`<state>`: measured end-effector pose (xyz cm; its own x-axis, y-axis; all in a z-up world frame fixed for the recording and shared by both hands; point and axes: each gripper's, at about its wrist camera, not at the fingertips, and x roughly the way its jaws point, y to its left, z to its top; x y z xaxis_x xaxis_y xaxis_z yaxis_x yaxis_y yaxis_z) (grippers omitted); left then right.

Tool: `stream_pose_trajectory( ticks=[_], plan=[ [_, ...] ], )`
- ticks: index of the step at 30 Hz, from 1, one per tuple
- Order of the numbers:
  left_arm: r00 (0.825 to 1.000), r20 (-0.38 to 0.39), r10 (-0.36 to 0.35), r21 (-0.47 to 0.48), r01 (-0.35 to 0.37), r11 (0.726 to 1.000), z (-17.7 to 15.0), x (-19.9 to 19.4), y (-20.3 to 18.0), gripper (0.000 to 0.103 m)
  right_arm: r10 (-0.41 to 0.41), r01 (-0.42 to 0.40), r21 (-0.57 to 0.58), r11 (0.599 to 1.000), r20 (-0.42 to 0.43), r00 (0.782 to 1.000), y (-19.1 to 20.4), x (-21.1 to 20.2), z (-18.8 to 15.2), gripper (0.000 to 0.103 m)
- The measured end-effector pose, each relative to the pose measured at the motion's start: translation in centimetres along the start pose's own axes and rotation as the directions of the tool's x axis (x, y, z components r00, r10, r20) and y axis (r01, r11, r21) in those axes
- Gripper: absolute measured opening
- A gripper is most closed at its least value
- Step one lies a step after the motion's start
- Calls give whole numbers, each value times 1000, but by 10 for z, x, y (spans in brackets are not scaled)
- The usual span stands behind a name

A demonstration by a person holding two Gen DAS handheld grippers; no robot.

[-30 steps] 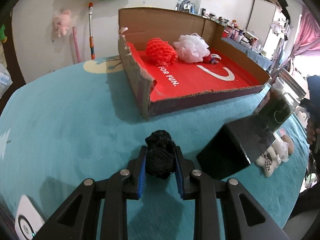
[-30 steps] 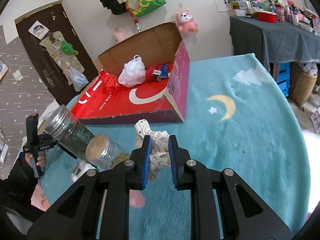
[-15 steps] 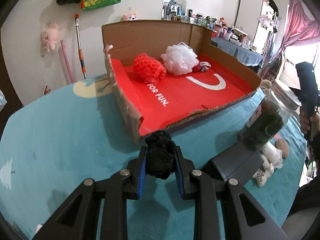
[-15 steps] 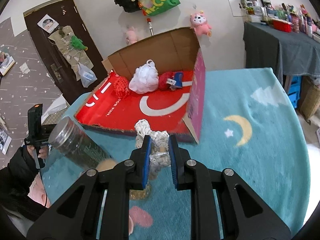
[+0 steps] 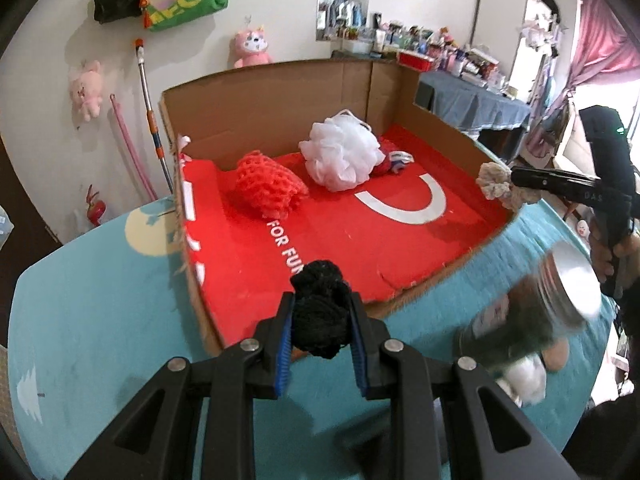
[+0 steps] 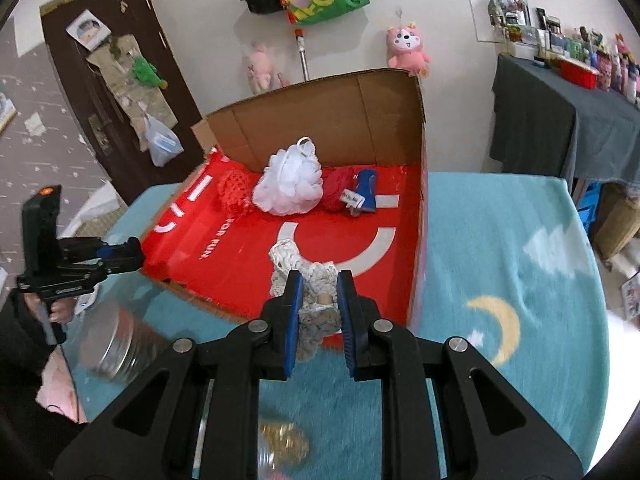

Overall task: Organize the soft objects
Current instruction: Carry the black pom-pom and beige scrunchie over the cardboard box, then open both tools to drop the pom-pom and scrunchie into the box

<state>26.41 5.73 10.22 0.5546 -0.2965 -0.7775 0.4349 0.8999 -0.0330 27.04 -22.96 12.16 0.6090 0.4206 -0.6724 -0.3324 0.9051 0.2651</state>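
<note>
My left gripper (image 5: 320,316) is shut on a black knitted bundle (image 5: 320,312), held above the near wall of the cardboard box (image 5: 276,100). My right gripper (image 6: 318,312) is shut on a cream knitted bundle (image 6: 308,276) over the box's near right corner; that bundle (image 5: 496,186) also shows at the box's right rim in the left wrist view. On the red box floor (image 6: 240,256) lie an orange-red net pouf (image 5: 268,188), a white bath pouf (image 5: 340,156) and a red and blue soft item (image 6: 352,192).
The box stands on a teal table cover (image 6: 500,264). A metal-lidded jar (image 5: 536,312) and a small white plush (image 5: 524,376) sit near the front right. A second jar (image 6: 116,344) lies left in the right wrist view. The other hand-held gripper (image 6: 72,260) hovers by the box's left edge.
Both grippers have risen and moved forward to the box, each still holding its bundle. The box now fills the view and the jars have dropped toward the lower edges.
</note>
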Motion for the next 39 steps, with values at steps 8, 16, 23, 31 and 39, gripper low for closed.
stream_pose_trajectory(
  ticks=[8, 16, 23, 31, 39],
  plan=[
    [990, -127, 67, -30, -71, 997, 39, 45, -4, 27, -137, 126, -95, 987, -118, 983, 18, 54, 42, 17],
    [961, -233, 147, -35, -159, 987, 55, 88, 3, 27, -265, 240, -125, 963, -268, 926, 14, 111, 61, 17],
    [950, -272, 154, -67, -178, 982, 50, 106, 19, 30, -296, 270, -128, 954, -292, 909, 7, 127, 58, 19],
    [954, -256, 157, -61, -178, 982, 47, 103, 20, 33, -322, 292, -143, 946, -284, 903, 1, 130, 57, 21],
    [967, -216, 137, -54, -152, 987, 48, 94, 9, 55, -316, 280, -165, 946, -263, 912, 9, 126, 53, 37]
  ],
)
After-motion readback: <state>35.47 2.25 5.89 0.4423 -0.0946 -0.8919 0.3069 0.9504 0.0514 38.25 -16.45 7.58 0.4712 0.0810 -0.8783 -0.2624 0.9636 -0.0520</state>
